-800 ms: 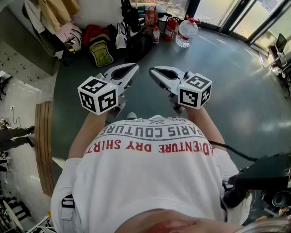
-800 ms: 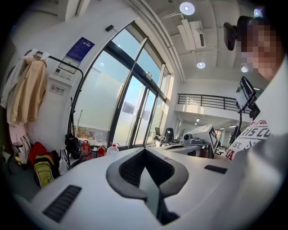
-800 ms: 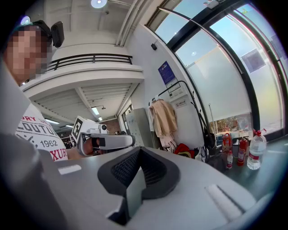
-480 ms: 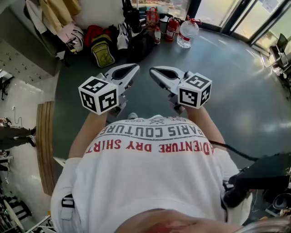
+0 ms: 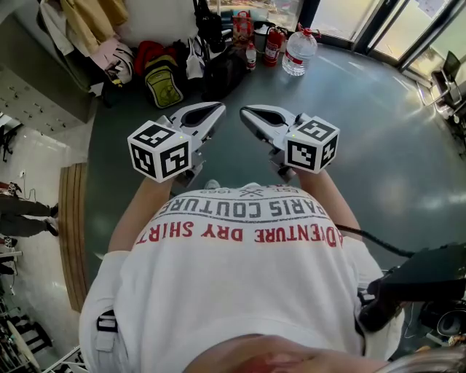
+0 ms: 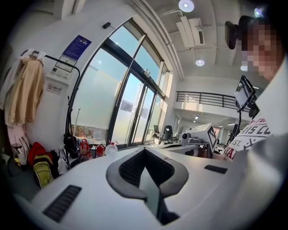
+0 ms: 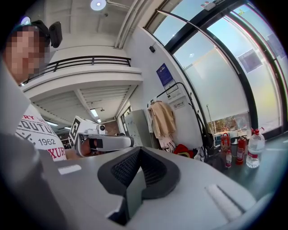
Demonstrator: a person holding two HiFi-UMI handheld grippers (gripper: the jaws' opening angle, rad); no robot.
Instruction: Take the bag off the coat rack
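1. The left gripper [image 5: 215, 109] is closed, its jaws pressed together with nothing between them. It is held about level in front of the person's chest.
2. The right gripper [image 5: 245, 112] is closed and empty too. It sits just beside the left one, their tips near each other but not touching.
3. The coat rack [image 5: 206, 22] (a black tubular stand) rises well ahead of both gripper tips, by the far wall.
4. The black bag [image 5: 222, 73] sits low against the rack, on the side nearer the grippers and well apart from both. Whether a hook carries it cannot be told.
5. Ahead and to the left of the left gripper, a yellow-green backpack [image 5: 164, 84] and a red bag [image 5: 148, 51] lie close together at the foot of the wall. Beige coats [image 5: 84, 18] hang beyond them.
6. Ahead and to the right of the right gripper, a clear water bottle [image 5: 298, 52] and a red fire extinguisher [image 5: 274, 45] stand near each other on the grey floor [image 5: 378, 146].
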